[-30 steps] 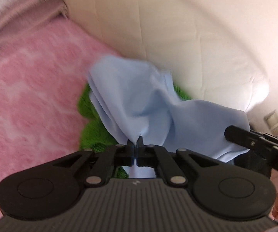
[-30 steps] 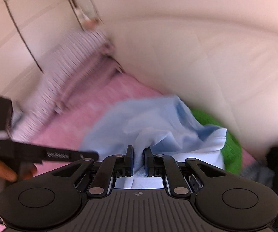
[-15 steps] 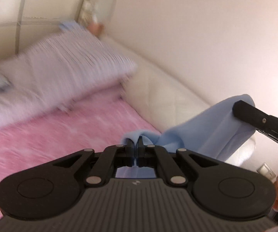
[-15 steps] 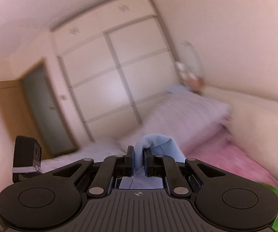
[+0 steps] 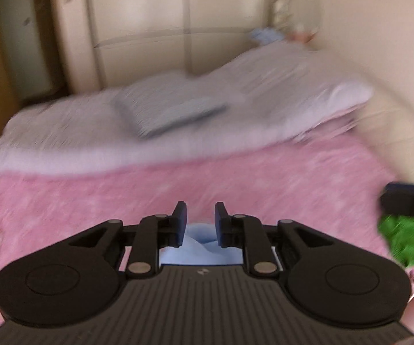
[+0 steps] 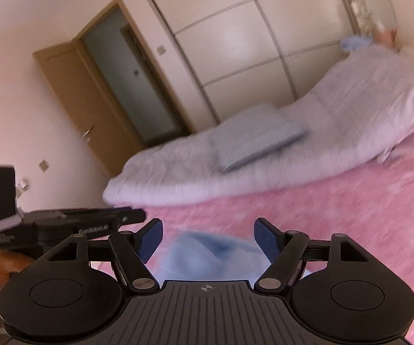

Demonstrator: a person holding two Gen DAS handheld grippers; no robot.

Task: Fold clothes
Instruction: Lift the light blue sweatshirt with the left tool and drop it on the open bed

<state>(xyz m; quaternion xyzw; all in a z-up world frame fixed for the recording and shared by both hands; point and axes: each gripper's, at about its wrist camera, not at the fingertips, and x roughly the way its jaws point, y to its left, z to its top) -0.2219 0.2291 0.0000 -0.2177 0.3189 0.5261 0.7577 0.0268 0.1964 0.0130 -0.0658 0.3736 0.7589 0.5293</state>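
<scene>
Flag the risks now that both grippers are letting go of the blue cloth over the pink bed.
1. The blue cloth looks bunched below the opening right gripper; it may land crumpled, not flat.
2. Left gripper is opening less wide, so fabric could snag there.
3. The green garment lies close, so the two may overlap.

The left wrist camera sat just behind the left tool [image 5: 197,215], angled down across the pink bed [image 5: 235,178] toward the far edge, where the pale pillows [image 5: 178,132] lay before the wardrobe [image 5: 178,23]; the right wrist camera sat just behind the right tool [image 6: 208,240], pitched less steeply and rolled, so the wardrobe [image 6: 250,43] and the door [image 6: 97,95] leaned; both views shared the pillows [image 6: 264,158], the folded grey item [image 5: 172,112] on them [image 6: 258,141], the bed's pink cover [image 6: 336,201] and the blue garment [image 5: 198,244] close beneath the fingers [image 6: 207,256]; the right view caught the left tool [image 6: 63,224] near its left edge; both pictures were blurred.
</scene>
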